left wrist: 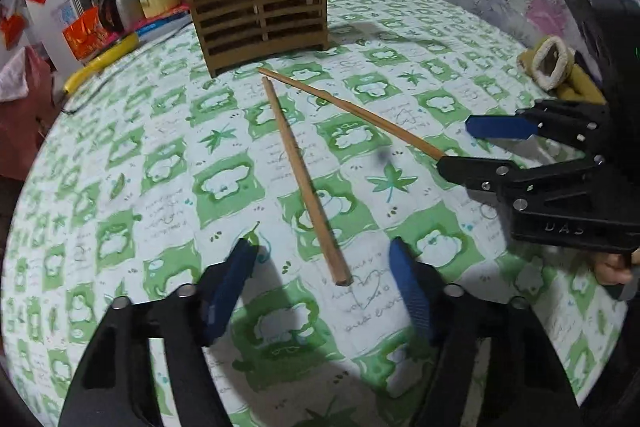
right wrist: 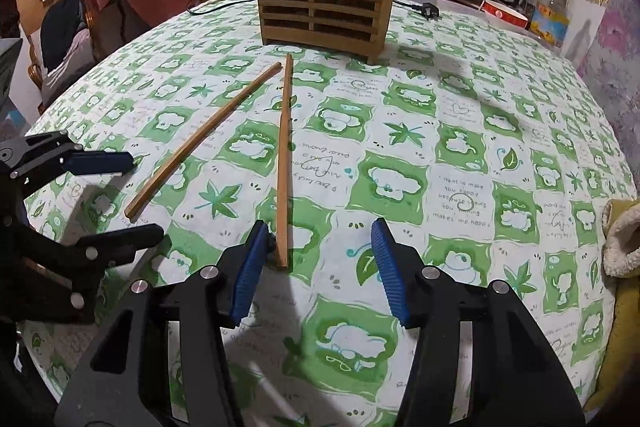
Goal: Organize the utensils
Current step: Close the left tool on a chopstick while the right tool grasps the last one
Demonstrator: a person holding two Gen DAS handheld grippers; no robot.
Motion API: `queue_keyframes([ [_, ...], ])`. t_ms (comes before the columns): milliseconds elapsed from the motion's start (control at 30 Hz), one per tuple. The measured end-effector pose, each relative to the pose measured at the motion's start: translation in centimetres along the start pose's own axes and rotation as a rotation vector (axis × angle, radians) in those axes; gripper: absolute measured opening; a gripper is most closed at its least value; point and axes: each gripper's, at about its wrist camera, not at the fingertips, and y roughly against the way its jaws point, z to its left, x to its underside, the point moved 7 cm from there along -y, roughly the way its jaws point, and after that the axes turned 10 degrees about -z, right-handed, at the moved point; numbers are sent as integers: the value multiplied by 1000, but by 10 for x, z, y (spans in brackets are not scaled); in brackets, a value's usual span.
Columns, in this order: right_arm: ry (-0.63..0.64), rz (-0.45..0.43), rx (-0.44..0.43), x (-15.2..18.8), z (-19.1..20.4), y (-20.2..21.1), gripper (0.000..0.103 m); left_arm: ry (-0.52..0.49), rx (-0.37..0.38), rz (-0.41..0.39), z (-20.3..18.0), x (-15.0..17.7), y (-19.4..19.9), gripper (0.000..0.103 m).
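Observation:
Two loose wooden chopsticks lie on the green-and-white tablecloth, forming a V that meets near a slatted wooden utensil holder [left wrist: 256,15] [right wrist: 324,3], which holds several chopsticks. In the left wrist view, one chopstick [left wrist: 306,183] ends between my open left gripper's [left wrist: 324,267] pads; the other chopstick [left wrist: 352,111] runs to my right gripper [left wrist: 456,147]. In the right wrist view, the right gripper [right wrist: 318,251] is open, with a chopstick [right wrist: 284,163] end beside its left pad. The other chopstick [right wrist: 204,143] ends between the fingers of the left gripper [right wrist: 140,195].
A yellow glove [left wrist: 556,71] [right wrist: 620,247] lies at the table's right side. A bowl [right wrist: 504,13], a bottle [right wrist: 554,3], cookers and a power cord [right wrist: 416,9] sit behind the holder. A yellow object [left wrist: 100,61] lies at the far left edge.

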Motion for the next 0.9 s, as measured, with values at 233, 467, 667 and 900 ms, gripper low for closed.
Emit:
queue_keyframes([
  [233,7,-7,-3,0,0,2,53,59,-8,-20,17,-1,4,15],
  [467,32,-7,-22,0,8,2,53,78,-40,-27,23,-3,2,16],
  [667,35,3,-49,2,12,1,41,90,-32,-29,25,-3,2,15],
  [900,49,1,-98,4,22,4,12,115,-31,-33,28,-3,4,6],
])
